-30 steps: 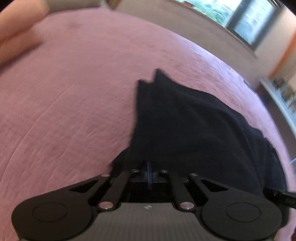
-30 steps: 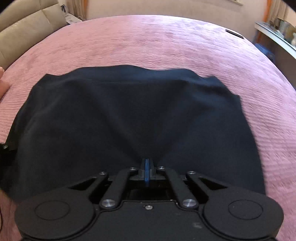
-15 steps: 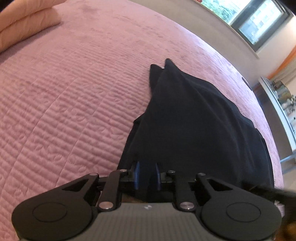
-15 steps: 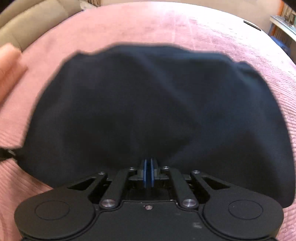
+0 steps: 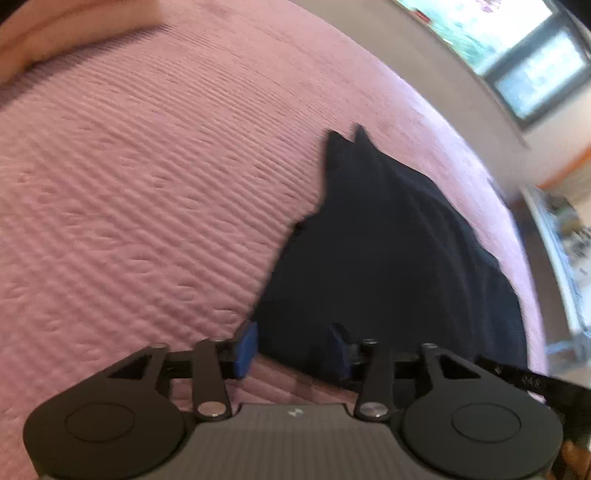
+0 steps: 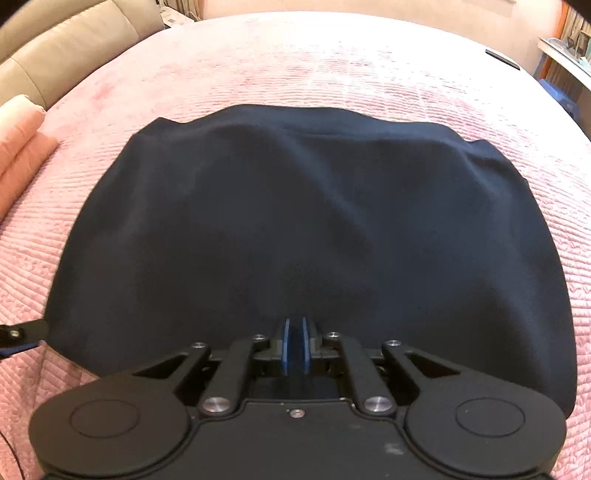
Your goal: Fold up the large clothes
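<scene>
In the left wrist view, a dark navy, smooth-fabric garment (image 5: 399, 266) is seen lying folded on a pink quilted bedspread (image 5: 147, 206) with a ribbed stitch pattern. The cloth is spread in a long shape that narrows toward two small points at its far end, and low folds run along its length. The left gripper (image 5: 291, 349) is seen with its blue-padded fingers (image 5: 245, 349) spread wide apart; the near edge of the garment lies between them, and nothing is gripped. A pale peach pillow (image 5: 55, 26) is seen at the far left corner of the bed, and a window (image 5: 517, 55) in the wall beyond the bed's far edge. The frame is somewhat blurred.

In the right wrist view, the same garment (image 6: 295, 229) is seen from another side as a broad, rounded dark mass lying across the middle of the bedspread (image 6: 332, 66), its far edge gently curved and its surface marked by soft creases. A second layer shows along the far right edge. The right gripper (image 6: 294, 349) is held at the near edge of the cloth, its blue fingers (image 6: 284, 349) drawn close with only a narrow gap, in which dark fabric is pinched. A beige upholstered headboard (image 6: 62, 48) is seen past the bed's far left corner.
</scene>
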`<state>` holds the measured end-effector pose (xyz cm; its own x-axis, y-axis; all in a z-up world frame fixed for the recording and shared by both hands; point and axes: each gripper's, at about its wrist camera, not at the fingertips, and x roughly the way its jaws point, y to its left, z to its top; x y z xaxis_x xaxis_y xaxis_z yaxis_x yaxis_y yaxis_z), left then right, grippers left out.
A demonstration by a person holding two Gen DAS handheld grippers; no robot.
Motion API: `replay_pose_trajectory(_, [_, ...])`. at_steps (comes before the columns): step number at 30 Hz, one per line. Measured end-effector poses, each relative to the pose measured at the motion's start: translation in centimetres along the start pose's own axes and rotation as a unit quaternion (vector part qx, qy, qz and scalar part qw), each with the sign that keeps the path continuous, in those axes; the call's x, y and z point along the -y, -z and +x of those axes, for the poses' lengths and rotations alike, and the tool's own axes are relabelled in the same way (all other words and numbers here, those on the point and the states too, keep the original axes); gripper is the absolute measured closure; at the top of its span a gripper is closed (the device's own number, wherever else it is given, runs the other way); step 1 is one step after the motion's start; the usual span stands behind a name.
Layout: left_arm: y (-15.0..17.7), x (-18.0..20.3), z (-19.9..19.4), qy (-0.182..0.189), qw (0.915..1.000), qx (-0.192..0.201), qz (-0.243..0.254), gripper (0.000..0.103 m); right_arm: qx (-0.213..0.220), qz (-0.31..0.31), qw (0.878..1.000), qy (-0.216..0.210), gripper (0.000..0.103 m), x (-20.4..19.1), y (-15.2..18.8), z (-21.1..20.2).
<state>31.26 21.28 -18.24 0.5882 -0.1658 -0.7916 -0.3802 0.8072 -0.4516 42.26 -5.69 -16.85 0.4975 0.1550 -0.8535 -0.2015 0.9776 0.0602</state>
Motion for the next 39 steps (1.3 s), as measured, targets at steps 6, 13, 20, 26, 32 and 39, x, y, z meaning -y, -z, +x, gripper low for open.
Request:
replay_pose_trajectory(6, [0.8,-2.7,0.2,0.029,0.9967,-0.003,-0.076,0.032,-0.001,0.007,1.000,-0.002,0.098,0.4,0.2,0.5])
replay_pose_trajectory(13, [0.8,-3.8,2.7,0.129,0.9809,0.045,-0.138,0.036,0.002,-0.015,1.000,-0.006,0.096,0.2,0.4,0.7])
replay_pose_trajectory(20, [-2.0,-2.0,7.3,0.175,0.9760,0.046,-0.121,0.073,0.006,-0.012,1.000,-0.009,0.096,0.2,0.8,0.5])
replay_pose_trajectory(26, [-1.6,-1.6,7.8,0.182,0.9751,0.024,-0.124,0.074,0.049,0.005,0.999,-0.005,0.096,0.6,0.2,-1.4])
replay_pose_trajectory(32, [-3.7,0.4,9.8,0.182,0.9769,0.025,-0.110,0.092,0.045,-0.010,0.999,-0.003,0.097,-0.2,1.2,0.7])
replay_pose_trajectory(39, [-5.4,7.3,6.5,0.249,0.9669,0.052,0.021,0.095,0.069,0.072,0.993,-0.065,0.097,2.3,3.8,1.3])
